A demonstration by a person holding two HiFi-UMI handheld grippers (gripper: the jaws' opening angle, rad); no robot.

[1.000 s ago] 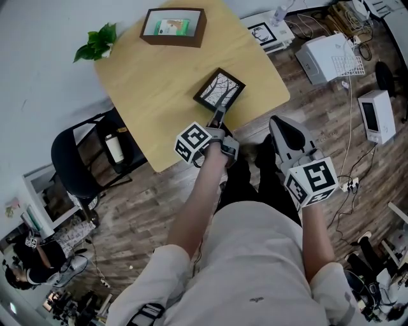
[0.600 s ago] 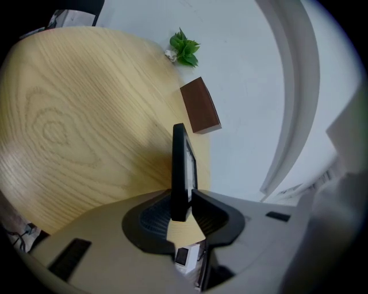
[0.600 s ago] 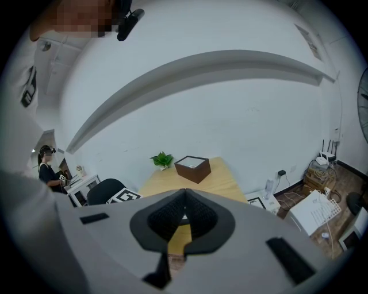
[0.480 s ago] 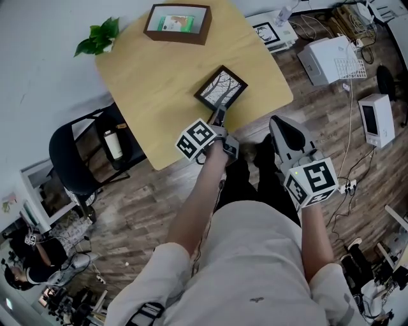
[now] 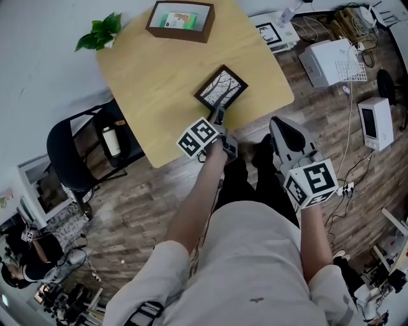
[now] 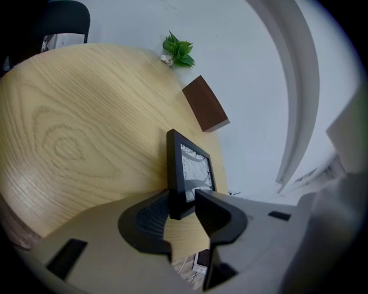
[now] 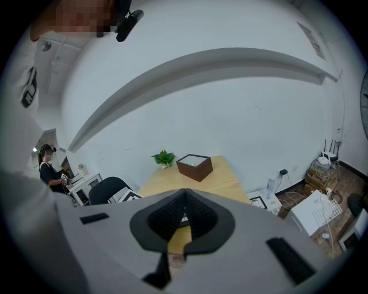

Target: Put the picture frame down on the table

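The picture frame (image 5: 220, 88), black with a bare-tree print, lies face up on the round wooden table (image 5: 159, 76) near its front edge. My left gripper (image 5: 220, 114) reaches over that edge to the frame's near corner. In the left gripper view the corner of the frame (image 6: 192, 166) sits between the jaws of my left gripper (image 6: 183, 196). The jaws have just been opening and stand close on either side of it. My right gripper (image 5: 278, 124) hangs off the table to the right, above the floor. It is shut, with nothing in my right gripper (image 7: 184, 192).
A brown box (image 5: 182, 19) holding a picture stands at the table's far side, with a small plant (image 5: 99, 33) at the far left edge. A black chair (image 5: 70, 153) stands left of the table. White devices (image 5: 331, 57) and cables lie on the floor to the right.
The left gripper has rolled a little and sunk slightly at the frame's near corner. The frame stays on the table. The right gripper has not moved.
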